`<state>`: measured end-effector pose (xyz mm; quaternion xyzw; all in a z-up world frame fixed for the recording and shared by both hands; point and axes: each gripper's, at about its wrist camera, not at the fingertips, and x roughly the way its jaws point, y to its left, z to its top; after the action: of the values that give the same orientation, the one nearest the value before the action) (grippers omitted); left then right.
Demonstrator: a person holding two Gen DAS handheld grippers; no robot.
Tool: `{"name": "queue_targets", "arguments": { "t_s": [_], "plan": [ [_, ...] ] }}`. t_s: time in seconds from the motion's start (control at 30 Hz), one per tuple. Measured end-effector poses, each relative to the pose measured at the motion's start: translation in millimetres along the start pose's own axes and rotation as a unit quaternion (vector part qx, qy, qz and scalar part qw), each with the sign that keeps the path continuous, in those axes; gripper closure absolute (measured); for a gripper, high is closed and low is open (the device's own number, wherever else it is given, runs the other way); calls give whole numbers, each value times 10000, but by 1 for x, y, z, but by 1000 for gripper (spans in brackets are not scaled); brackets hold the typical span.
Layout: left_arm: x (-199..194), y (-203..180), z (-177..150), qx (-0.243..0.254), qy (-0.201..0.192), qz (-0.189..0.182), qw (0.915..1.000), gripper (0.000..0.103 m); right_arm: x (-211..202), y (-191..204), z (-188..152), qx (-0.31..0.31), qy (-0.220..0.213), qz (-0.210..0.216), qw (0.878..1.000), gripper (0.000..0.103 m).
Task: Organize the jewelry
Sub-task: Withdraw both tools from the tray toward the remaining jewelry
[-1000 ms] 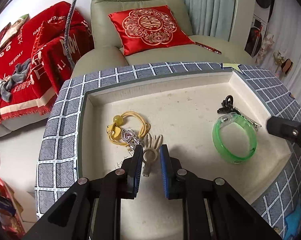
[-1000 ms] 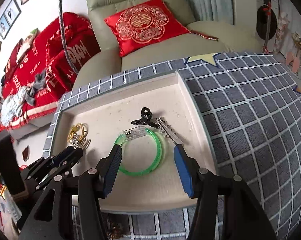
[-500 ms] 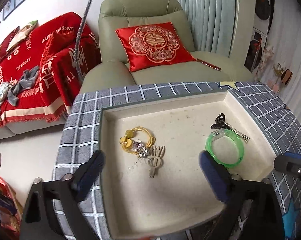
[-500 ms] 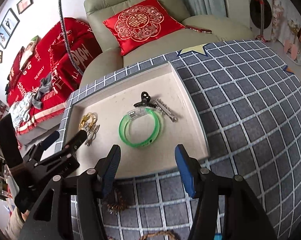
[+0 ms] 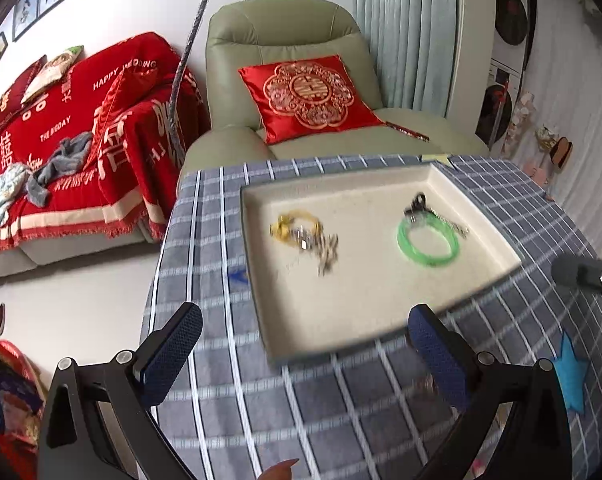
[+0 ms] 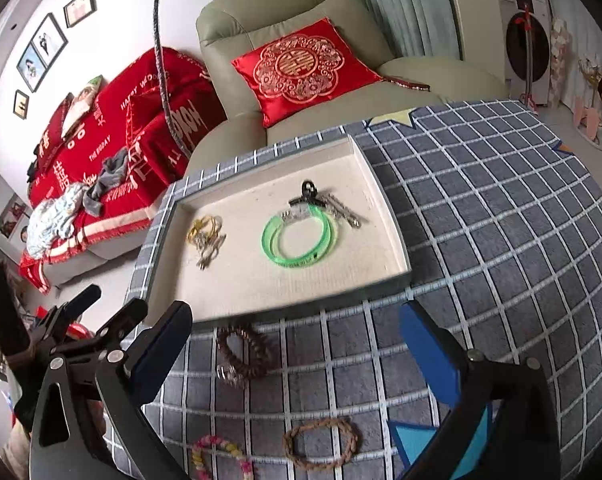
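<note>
A cream tray (image 6: pixel 397 248) sits on the grey checked cloth. In it lie a green bangle (image 6: pixel 299 238), a black clip with a silver hairpin (image 6: pixel 321 200), and a yellow cord with silver pieces (image 6: pixel 207 236). The tray's rim also shows in the left wrist view (image 5: pixel 501 268), with the bangle (image 5: pixel 428 242) and the yellow cord (image 5: pixel 297 230). On the cloth in front of the tray lie a brown bead bracelet (image 6: pixel 243 350), a braided brown ring (image 6: pixel 321 442) and a pastel bead bracelet (image 6: pixel 221 456). My left gripper (image 5: pixel 305 354) is open and empty, in front of the tray. My right gripper (image 6: pixel 297 354) is open and empty above the loose bracelets.
A green armchair (image 6: pixel 301 60) with a red cushion stands behind the table. A sofa under a red throw (image 5: pixel 61 140) is at the left. The table's left edge drops to a pale floor (image 5: pixel 73 308). Star shapes mark the cloth (image 6: pixel 421 440).
My left gripper let go of the cream hair piece in the tray, opened wide and pulled back. Both grippers have drawn back from the tray, bringing the loose bracelets into view.
</note>
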<state>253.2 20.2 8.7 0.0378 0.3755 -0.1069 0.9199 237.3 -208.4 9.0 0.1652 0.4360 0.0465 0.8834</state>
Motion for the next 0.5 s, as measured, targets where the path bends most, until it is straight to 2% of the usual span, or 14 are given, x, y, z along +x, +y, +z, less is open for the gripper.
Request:
{"name": "queue_targets", "arguments": {
  "t_s": [0.17,0.3,0.5],
  "plan": [
    [-6,1,-27,-101,227,-92,9996,0,5,-3,-15,51,287,-27,9996,0],
    [-7,-3,-49,-185,517,-411,9976,0,13,-6,-26,92,428,-54,9990,0],
    [-15,-22,-72,-66,625,-549,9965,0,21,-9,-39,112,630,-101,9979,0]
  ]
}}
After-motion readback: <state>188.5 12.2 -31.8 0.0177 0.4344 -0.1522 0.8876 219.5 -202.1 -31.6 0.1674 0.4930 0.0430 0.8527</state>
